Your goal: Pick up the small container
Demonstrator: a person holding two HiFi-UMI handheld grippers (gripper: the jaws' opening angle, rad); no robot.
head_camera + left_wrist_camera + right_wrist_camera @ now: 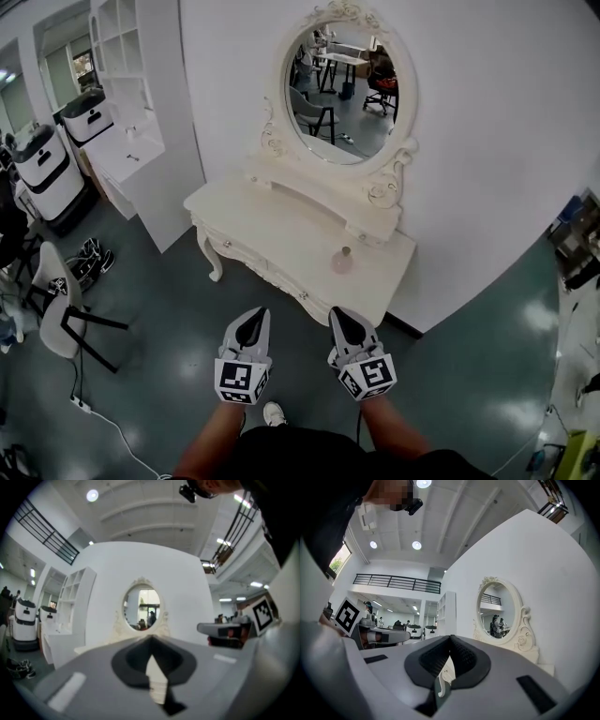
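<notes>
The small container (343, 261), a pinkish round bottle with a narrow neck, stands on the cream dressing table (281, 230), near its right front edge below the oval mirror (340, 89). My two grippers hang side by side over the green floor, short of the table. The left gripper (253, 315) points at the table's front and its jaws are shut with nothing between them. The right gripper (339, 313) is also shut and empty, with the container a little beyond its tip. Each gripper view looks past shut tips, the left gripper (151, 639) and the right gripper (450, 638); the container does not show there.
A white shelf unit (127, 84) stands left of the table. A grey chair (58, 305), dark shoes (89, 261) and a white cable with a power strip (80, 405) lie on the floor at left. Two white machines (42, 169) stand at the far left.
</notes>
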